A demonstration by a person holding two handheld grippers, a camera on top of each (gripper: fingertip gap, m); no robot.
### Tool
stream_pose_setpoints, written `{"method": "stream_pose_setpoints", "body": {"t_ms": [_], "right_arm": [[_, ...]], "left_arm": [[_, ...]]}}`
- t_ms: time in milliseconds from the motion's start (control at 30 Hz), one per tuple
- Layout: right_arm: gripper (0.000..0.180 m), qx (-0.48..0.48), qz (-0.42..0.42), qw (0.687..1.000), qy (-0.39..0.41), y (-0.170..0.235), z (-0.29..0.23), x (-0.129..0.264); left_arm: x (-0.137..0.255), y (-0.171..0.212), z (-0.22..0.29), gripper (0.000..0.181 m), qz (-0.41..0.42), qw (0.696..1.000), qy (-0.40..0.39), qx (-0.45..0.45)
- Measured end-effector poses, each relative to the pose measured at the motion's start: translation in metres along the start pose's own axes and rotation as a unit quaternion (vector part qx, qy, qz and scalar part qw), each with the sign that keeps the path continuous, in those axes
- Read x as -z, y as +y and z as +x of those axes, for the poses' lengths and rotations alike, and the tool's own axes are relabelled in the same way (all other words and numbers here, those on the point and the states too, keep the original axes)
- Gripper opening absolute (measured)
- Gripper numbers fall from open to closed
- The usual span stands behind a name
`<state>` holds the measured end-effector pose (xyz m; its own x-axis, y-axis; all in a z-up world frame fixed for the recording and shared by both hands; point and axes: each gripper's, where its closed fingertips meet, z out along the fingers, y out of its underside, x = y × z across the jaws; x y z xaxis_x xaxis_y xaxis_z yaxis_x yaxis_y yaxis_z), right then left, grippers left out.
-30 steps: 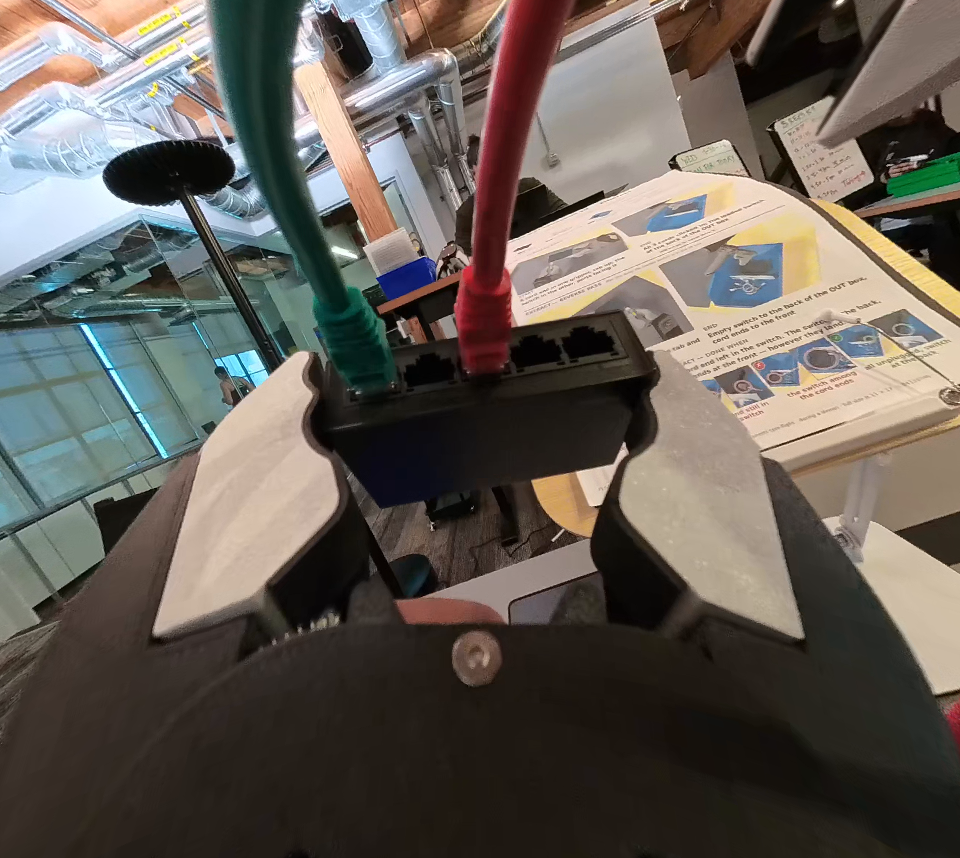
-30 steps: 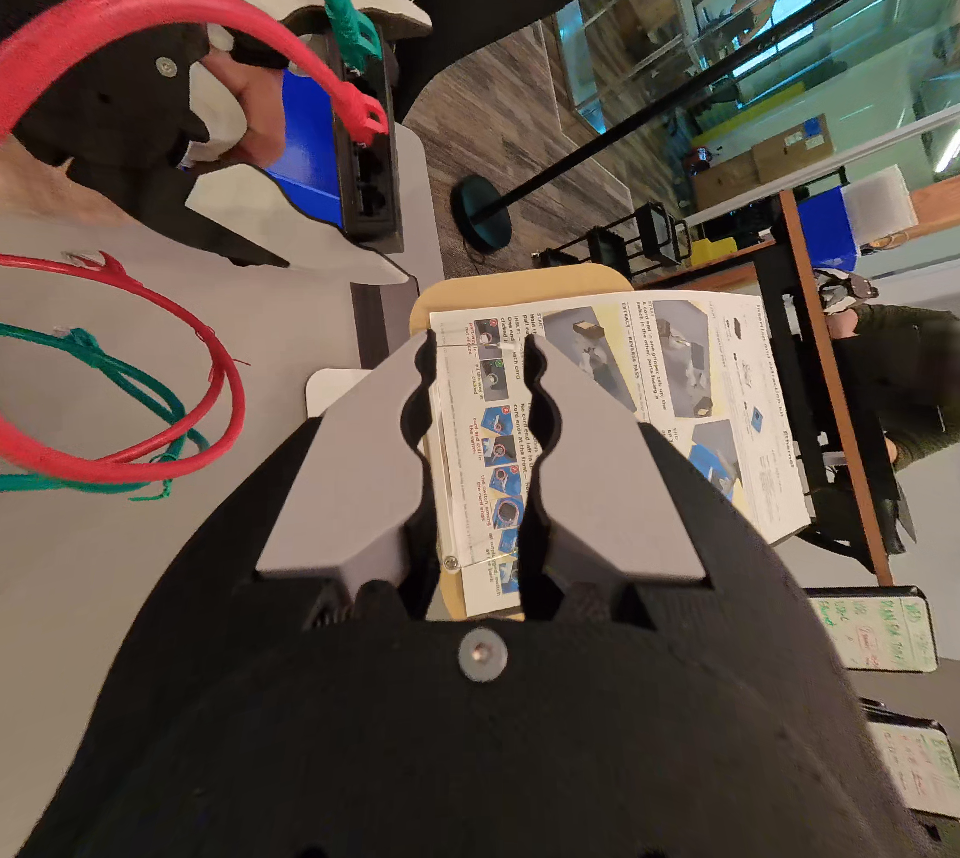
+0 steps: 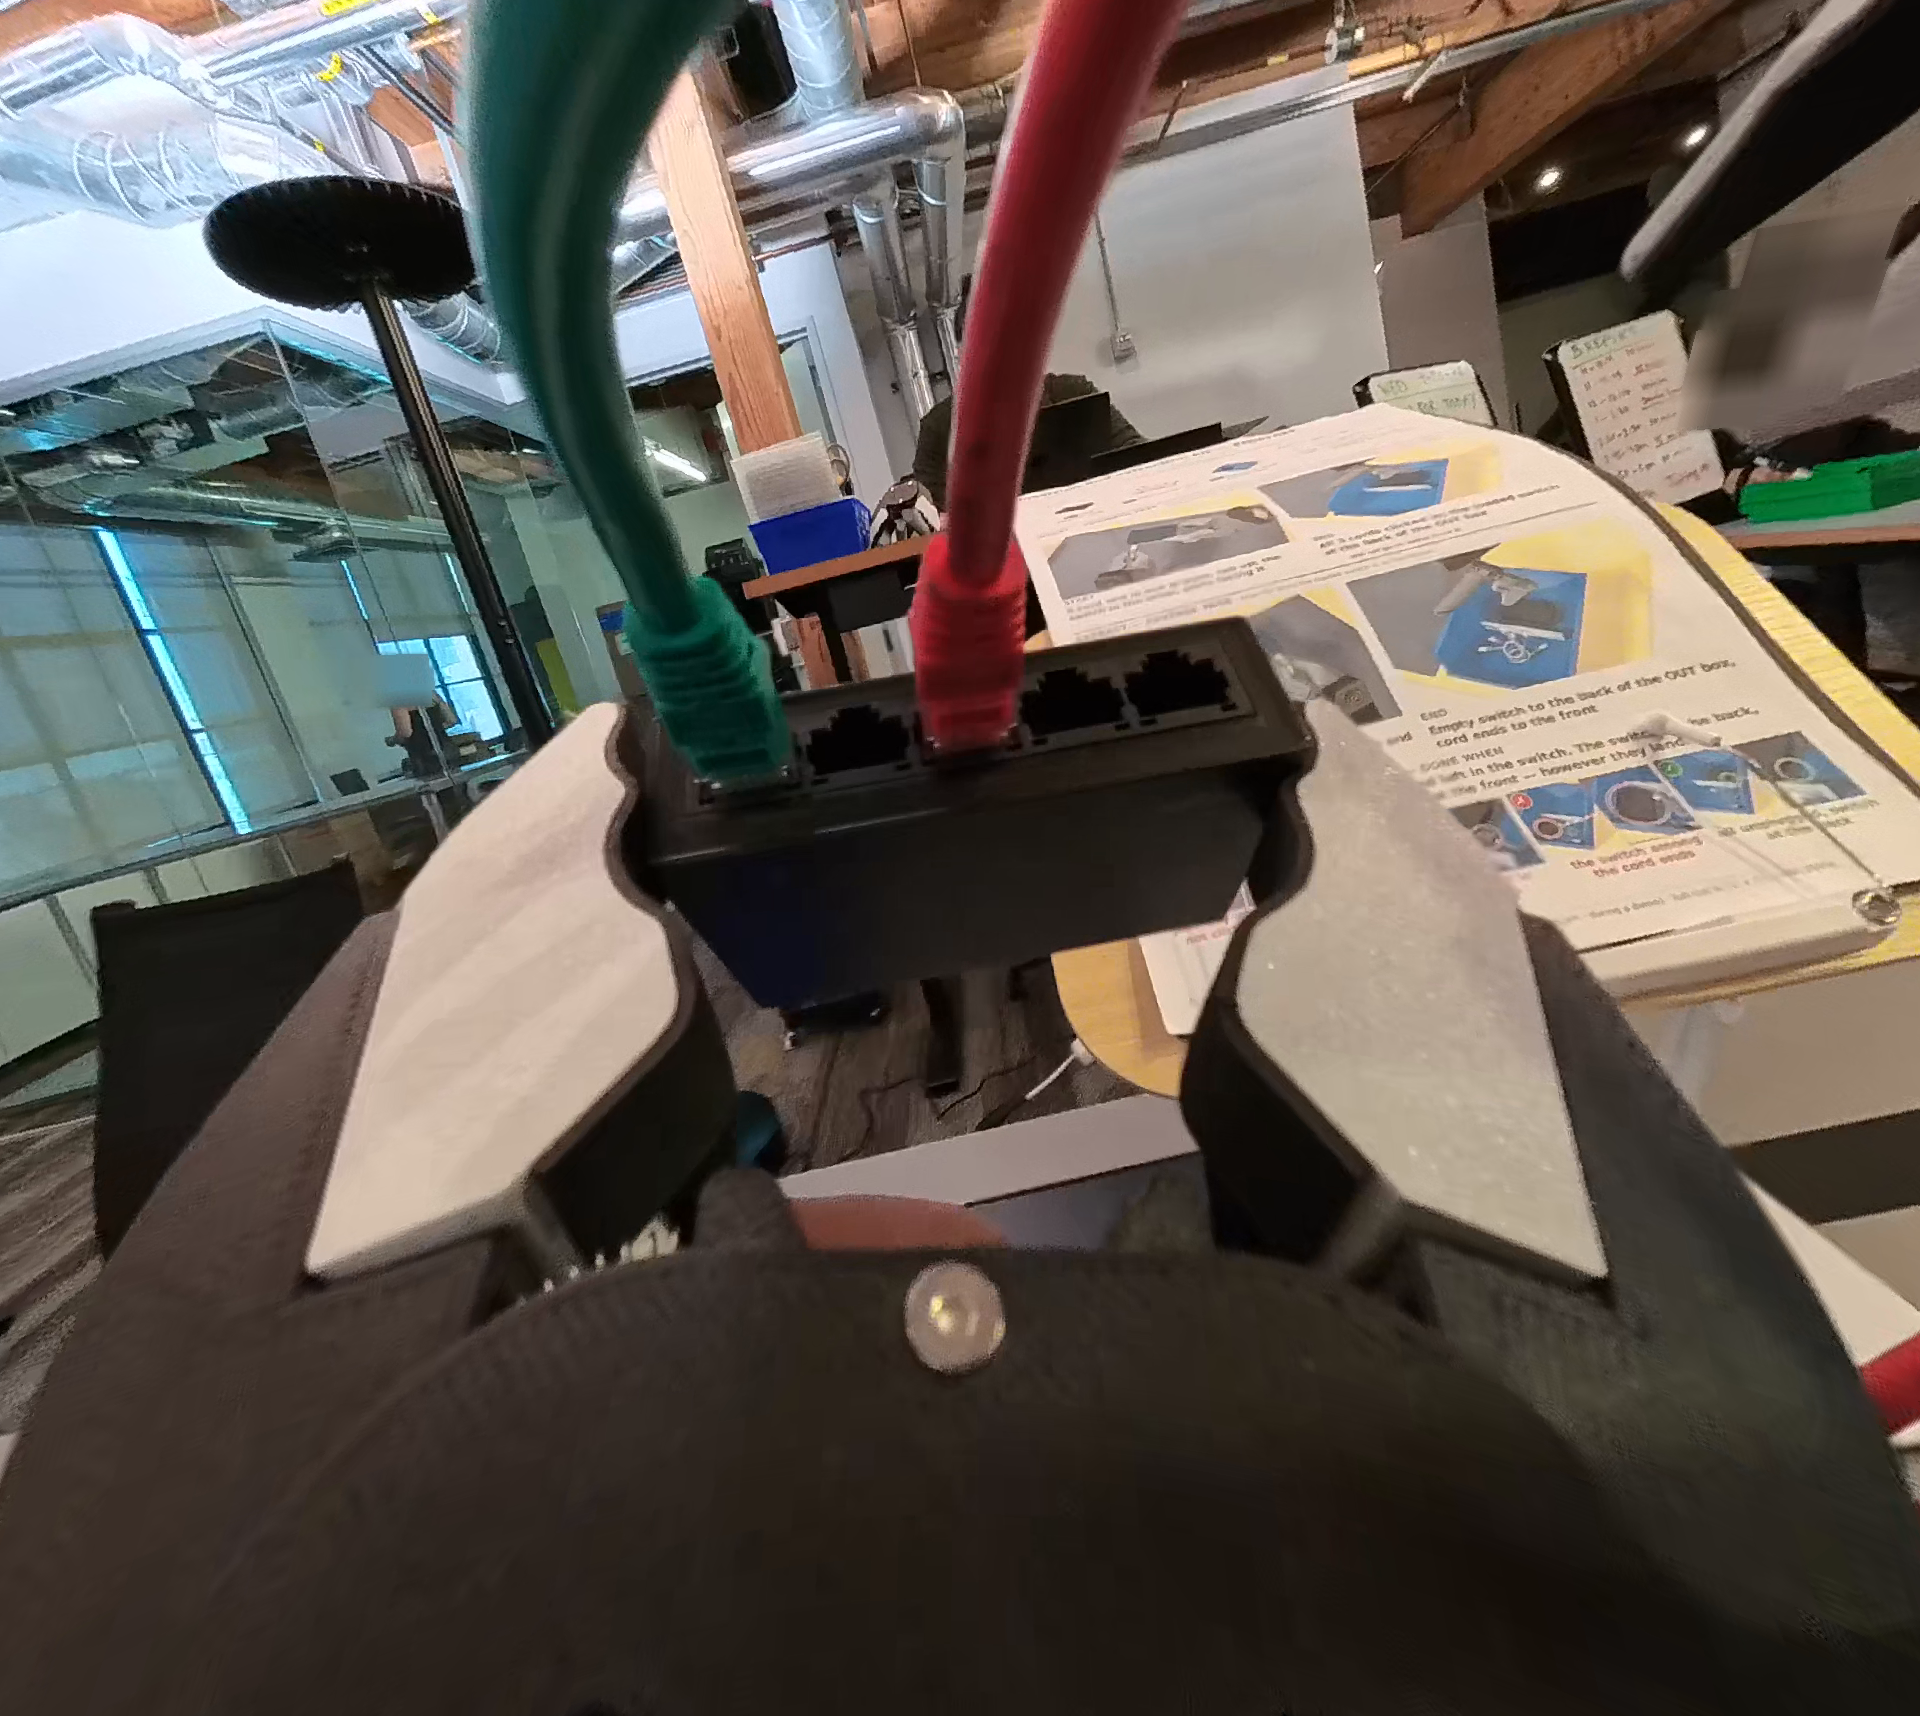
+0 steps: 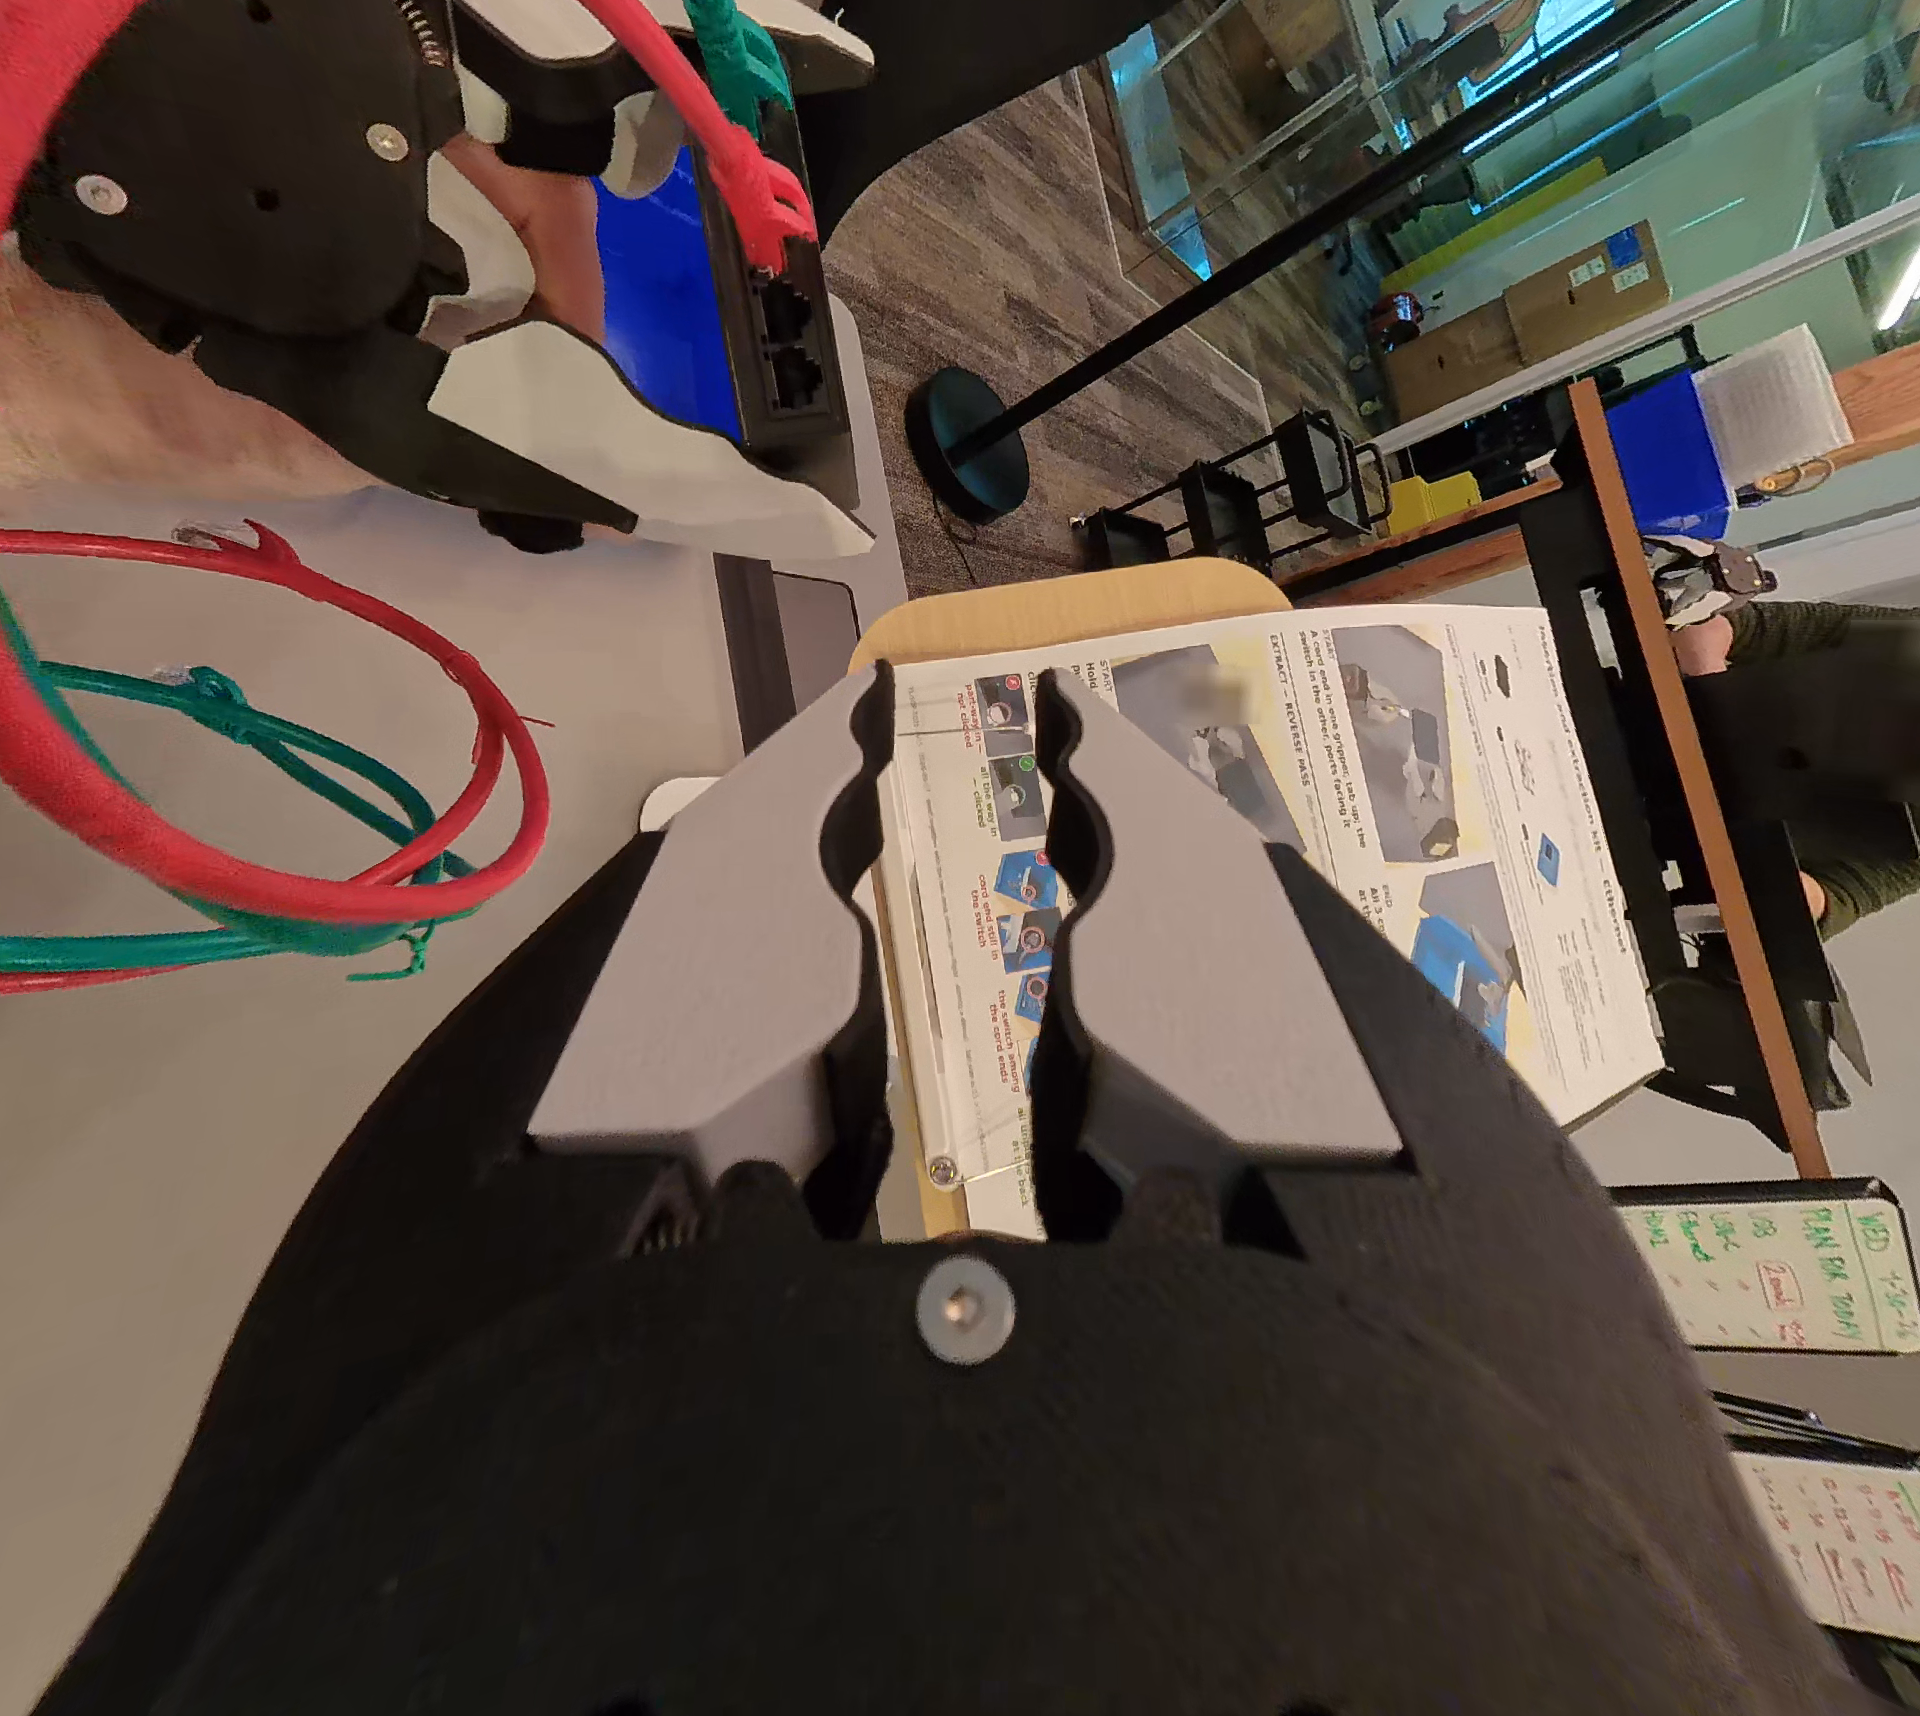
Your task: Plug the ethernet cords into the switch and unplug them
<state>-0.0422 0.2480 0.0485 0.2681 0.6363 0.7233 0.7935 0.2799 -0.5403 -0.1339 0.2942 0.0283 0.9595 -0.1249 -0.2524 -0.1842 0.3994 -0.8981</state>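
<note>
Open loft office, pipes overhead. Left wrist view: left gripper (image 3: 961, 819) stays clamped on the switch (image 3: 966, 825), green cord (image 3: 717, 690) in the end port, red cord (image 3: 966, 669) two over. Right wrist view: right gripper (image 4: 961, 731) has swung closer to the switch, slightly parted, holding nothing, above the bench (image 4: 260, 1095). Unplugging probably comes next.

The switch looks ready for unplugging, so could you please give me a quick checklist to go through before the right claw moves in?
1. Switch clamped at both ends by the left claw: ok.
2. Green cord seated in the end port: ok.
3. Red cord seated in the third port: ok.
4. Right claw free, with a narrow gap: ok.
5. Right claw at a plug: not ok; it is apart from the switch.
6. Latch tabs reachable: cannot tell.
</note>
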Motion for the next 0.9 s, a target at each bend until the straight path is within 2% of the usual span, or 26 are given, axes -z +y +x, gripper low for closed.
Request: {"method": "stream_pose_setpoints", "body": {"t_ms": [333, 667, 900], "right_arm": [[0.024, 0.008, 0.031, 0.999, -0.005, -0.025, -0.003, -0.005], [0.036, 0.020, 0.077, 0.995, -0.060, -0.061, -0.022, -0.017], [0.027, 0.077, 0.081, 0.991, -0.074, -0.074, -0.040, -0.032]], "left_arm": [[0.002, -0.003, -0.009, 0.111, 0.027, 0.994, 0.024, 0.103], [0.001, -0.003, 0.004, 0.111, 0.024, 0.995, 0.048, 0.085], [0.001, -0.006, 0.012, 0.110, 0.024, 0.994, 0.061, 0.085]]}}
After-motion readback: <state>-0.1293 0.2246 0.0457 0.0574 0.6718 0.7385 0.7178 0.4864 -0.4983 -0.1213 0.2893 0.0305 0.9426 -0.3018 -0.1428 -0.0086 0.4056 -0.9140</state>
